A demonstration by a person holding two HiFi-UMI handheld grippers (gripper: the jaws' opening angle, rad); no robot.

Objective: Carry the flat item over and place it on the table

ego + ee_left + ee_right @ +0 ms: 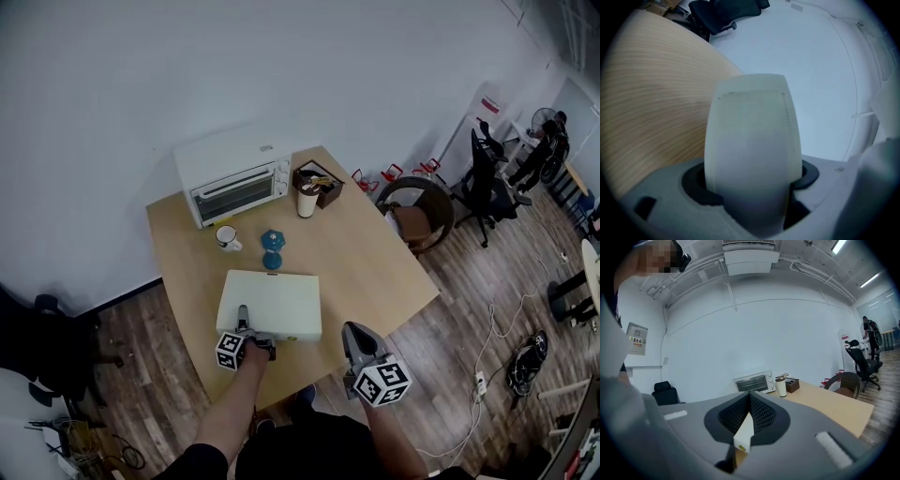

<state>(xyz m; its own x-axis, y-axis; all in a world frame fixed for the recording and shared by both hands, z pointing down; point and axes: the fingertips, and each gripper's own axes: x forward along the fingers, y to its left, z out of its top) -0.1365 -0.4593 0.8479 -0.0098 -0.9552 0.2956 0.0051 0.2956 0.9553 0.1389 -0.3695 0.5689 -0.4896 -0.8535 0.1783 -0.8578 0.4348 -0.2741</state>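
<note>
White flat panel (pixel 272 298) lies on the bench (pixel 375 262), in front of the toaster oven (pixel 234 178). Our left tongs (pixel 243 319) are closed on the middle of its near edge, pads against both faces. Our right tongs (pixel 353 334) hover pressed together and empty just beside it. We judge it light and fairly stiff, with smooth faces that could slip, so a bite well in from the edge, midway along a side, suits it best.

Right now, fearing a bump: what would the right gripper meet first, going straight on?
Probably the toaster oven; the right gripper aims at it, though depth is unclear.
</note>
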